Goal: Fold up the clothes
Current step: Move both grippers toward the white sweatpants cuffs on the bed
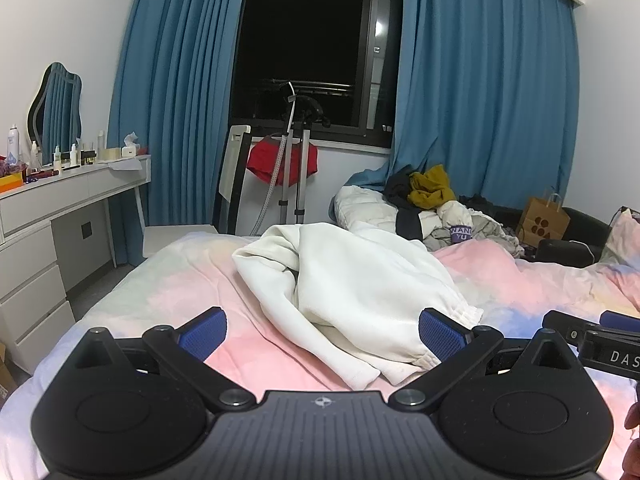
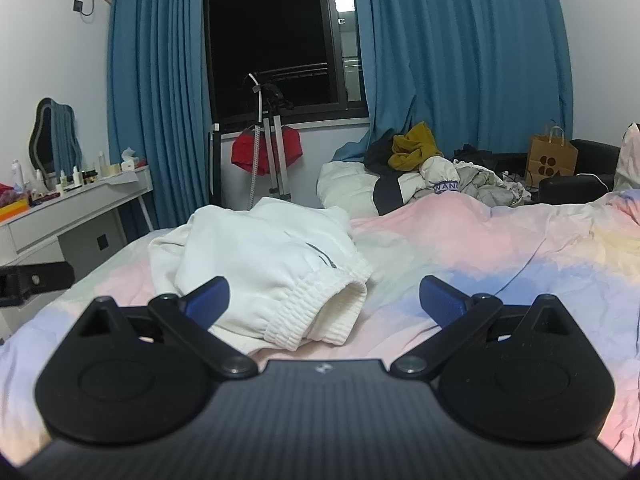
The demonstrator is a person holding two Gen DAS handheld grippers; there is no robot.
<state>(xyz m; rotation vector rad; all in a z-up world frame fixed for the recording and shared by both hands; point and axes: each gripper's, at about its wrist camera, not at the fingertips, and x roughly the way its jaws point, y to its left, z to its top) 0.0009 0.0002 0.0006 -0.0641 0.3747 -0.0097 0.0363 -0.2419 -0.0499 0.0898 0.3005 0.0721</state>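
A crumpled white fleece garment (image 1: 352,280) lay bunched on the near left of the pastel pink-and-blue bedsheet (image 1: 540,280). The left gripper (image 1: 322,334) and the right gripper (image 2: 324,300) both hovered near it, spread wide, holding nothing.

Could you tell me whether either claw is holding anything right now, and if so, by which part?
Nothing is held: the left claw and right claw are both open above the bed, short of the white garment.

Black claw (image 1: 322,334) bodies, blue ribbed pads (image 1: 440,334), silver screws
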